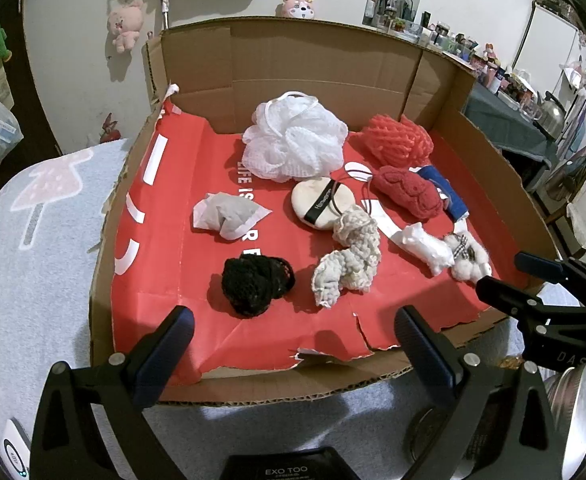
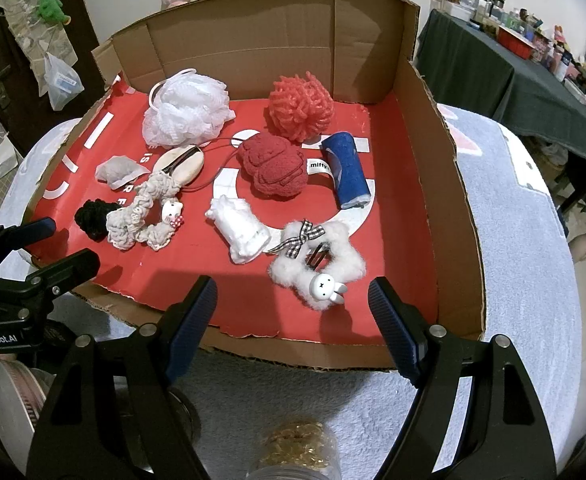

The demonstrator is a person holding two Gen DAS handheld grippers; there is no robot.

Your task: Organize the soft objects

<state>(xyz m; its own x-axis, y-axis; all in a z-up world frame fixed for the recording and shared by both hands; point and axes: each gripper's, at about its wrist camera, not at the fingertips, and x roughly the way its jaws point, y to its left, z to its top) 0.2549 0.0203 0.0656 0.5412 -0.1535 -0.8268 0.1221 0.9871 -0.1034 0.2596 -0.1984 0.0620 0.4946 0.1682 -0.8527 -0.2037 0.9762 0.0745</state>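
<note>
Soft things lie on red paper in a cardboard box (image 1: pixel 293 60) (image 2: pixel 457 216). A white mesh pouf (image 1: pixel 293 140) (image 2: pixel 187 114), a coral chenille ball (image 1: pixel 397 140) (image 2: pixel 301 108), a dark red plush (image 1: pixel 409 192) (image 2: pixel 273 172), a blue roll (image 2: pixel 345 172), a black scrunchie (image 1: pixel 253 280) (image 2: pixel 91 216), a cream scrunchie (image 1: pixel 353 260) (image 2: pixel 141 216), a white fluffy bunny clip (image 2: pixel 317 268) and a white wad (image 2: pixel 241 228). My left gripper (image 1: pixel 293 340) is open and empty at the box's near edge, in front of the black scrunchie. My right gripper (image 2: pixel 293 312) is open and empty just before the bunny clip.
A grey pouch (image 1: pixel 229 214) and a cream powder puff (image 1: pixel 321 202) also lie in the box. The box stands on a pale fleece blanket (image 1: pixel 33 240) (image 2: pixel 525 240). Jars (image 2: pixel 293 452) sit below the grippers. A cluttered dark table (image 2: pixel 513 80) stands at the right.
</note>
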